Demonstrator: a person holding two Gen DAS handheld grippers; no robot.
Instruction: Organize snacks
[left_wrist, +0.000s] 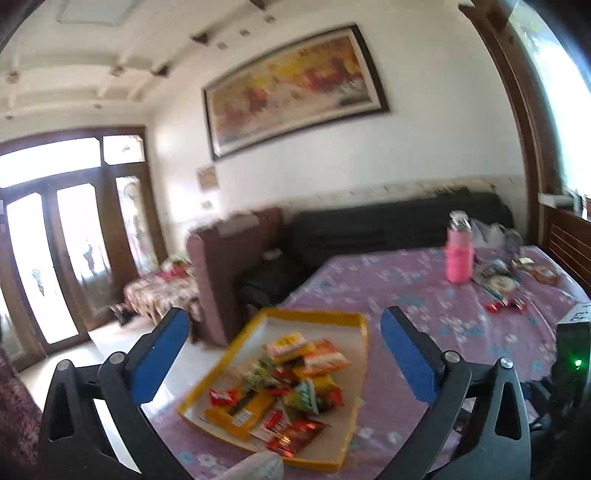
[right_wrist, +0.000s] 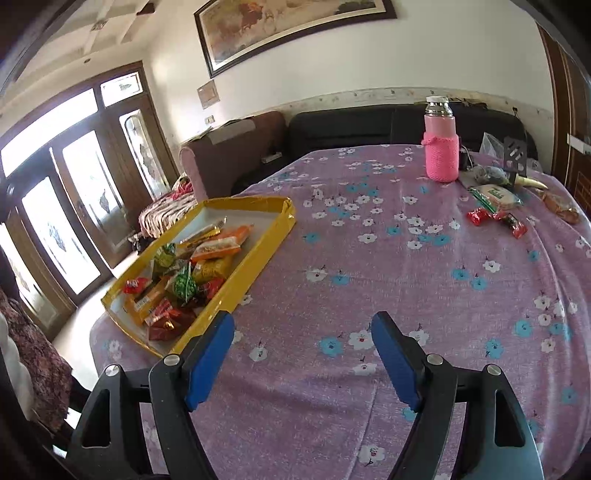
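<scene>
The bench (right_wrist: 369, 258) has a purple cloth with white and blue flowers on it. A yellow tray (right_wrist: 255, 251) sits at the left edge of the bench, near the front corner. It is full of snacks (right_wrist: 184, 273) in a heap: orange, green, yellow and red packs. In the left view the same tray (left_wrist: 325, 317) shows between the blue fingers (left_wrist: 159, 354), with the snacks (left_wrist: 284, 387) piled in it. The left gripper (left_wrist: 282, 350) hangs above the tray with its fingers wide apart and nothing in them. The right gripper (right_wrist: 303, 358) hangs over the bare cloth near the front edge, just beside the tray's near corner. Its fingers (right_wrist: 210, 362) are wide apart too and hold nothing. Some red candies (right_wrist: 495, 219) lie loose on the cloth near the far right corner, well apart from the tray. A white and green pack (right_wrist: 495, 195) lies just behind them. A pink bottle (right_wrist: 441, 147) with a shiny top stands upright near the far edge. A few more small things lie past it in the far right corner, too blurry to name.
</scene>
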